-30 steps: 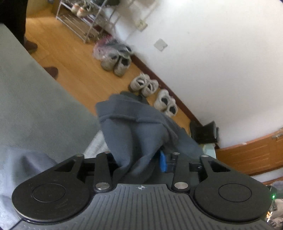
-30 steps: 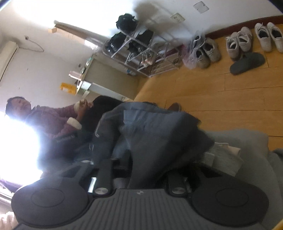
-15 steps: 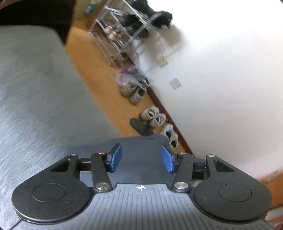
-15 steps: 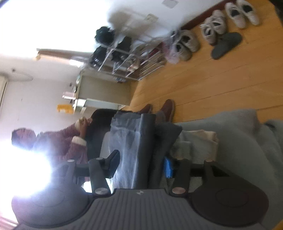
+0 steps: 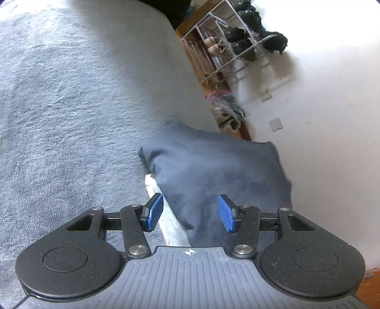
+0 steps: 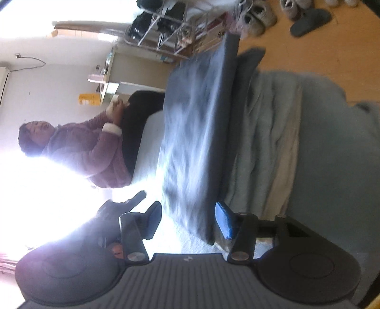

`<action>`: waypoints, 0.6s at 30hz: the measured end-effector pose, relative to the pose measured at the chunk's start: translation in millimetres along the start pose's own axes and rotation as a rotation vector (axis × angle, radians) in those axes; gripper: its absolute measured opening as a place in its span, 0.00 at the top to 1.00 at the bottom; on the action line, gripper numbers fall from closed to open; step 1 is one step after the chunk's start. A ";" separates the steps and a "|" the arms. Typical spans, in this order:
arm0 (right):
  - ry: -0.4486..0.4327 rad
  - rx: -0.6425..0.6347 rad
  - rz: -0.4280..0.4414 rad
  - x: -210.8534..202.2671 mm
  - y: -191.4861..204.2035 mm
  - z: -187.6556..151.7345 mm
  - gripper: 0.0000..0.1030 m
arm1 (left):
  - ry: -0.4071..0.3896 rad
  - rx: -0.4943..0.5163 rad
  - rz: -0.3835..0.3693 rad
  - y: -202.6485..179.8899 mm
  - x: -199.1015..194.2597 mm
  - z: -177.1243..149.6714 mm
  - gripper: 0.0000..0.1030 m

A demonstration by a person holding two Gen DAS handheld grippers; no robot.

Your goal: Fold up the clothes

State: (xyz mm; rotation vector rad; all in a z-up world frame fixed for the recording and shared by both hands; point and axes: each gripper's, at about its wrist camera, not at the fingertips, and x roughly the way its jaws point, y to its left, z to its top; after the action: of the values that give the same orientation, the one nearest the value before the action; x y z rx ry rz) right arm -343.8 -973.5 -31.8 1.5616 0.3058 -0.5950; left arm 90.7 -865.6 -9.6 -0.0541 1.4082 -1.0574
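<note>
Nearest the left wrist camera, the left gripper (image 5: 190, 214) holds its blue pads (image 5: 154, 212) spread wide apart with nothing clamped. Between them lies the folded dark blue garment (image 5: 213, 171), a flat, roughly square bundle whose near edge reaches back under the gripper body. Just beside its left edge a strip of pale cloth (image 5: 163, 214) shows from beneath it, running toward the camera. Both rest on a grey fleecy blanket (image 5: 71, 107) that fills the left half of this view. Past the blanket's far edge a strip of wooden floor (image 5: 244, 133) meets a white wall (image 5: 320, 107), where a wire shoe rack (image 5: 228, 47) stands with dark shoes on it and a heap of shoes (image 5: 228, 111) below.

On the other side, the right gripper (image 6: 187, 222) likewise stands with its fingers parted and grips nothing; the right pad (image 6: 224, 221) is blue, while the other is in shadow. The garment's folded edge lies in the gap between them, and its top face looks blurred. It sits on a stack of paler folded clothes (image 6: 268, 142), light grey-green over beige, which rests on the grey blanket. Farther off a person in a dark pink padded jacket (image 6: 90, 152) sits by strong window glare. Beyond lie the wooden floor, a dark slipper (image 6: 311, 21) and light sneakers (image 6: 258, 16) beside the rack.
</note>
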 end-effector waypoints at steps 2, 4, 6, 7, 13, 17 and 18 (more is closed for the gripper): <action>0.018 0.002 0.000 6.8 1.4 -3.2 0.51 | -0.002 0.007 0.005 -1.6 4.9 0.3 0.53; 0.035 0.004 0.000 13.6 2.7 -6.4 0.54 | 0.000 0.018 0.006 -5.3 11.6 2.4 0.53; 0.053 0.006 0.000 20.4 4.1 -9.6 0.65 | -0.001 0.035 0.013 -8.9 16.3 4.2 0.57; 0.062 0.007 0.000 23.8 4.8 -11.2 0.66 | -0.001 0.044 0.017 -10.6 18.2 5.1 0.57; 0.104 0.013 -0.006 42.2 8.4 -19.2 0.66 | 0.003 0.074 0.038 -11.8 18.2 4.9 0.63; 0.104 0.016 -0.024 49.1 9.3 -20.1 0.66 | 0.007 0.072 0.045 -10.8 19.0 5.5 0.68; 0.103 0.016 -0.028 50.9 9.5 -20.3 0.66 | 0.005 0.075 0.049 -11.8 18.9 5.8 0.68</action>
State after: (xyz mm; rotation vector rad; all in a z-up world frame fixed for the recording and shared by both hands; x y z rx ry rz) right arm -293.0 -962.6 -51.5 1.6092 0.4025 -0.5407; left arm 85.2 -887.2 -15.6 0.0376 1.3664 -1.0695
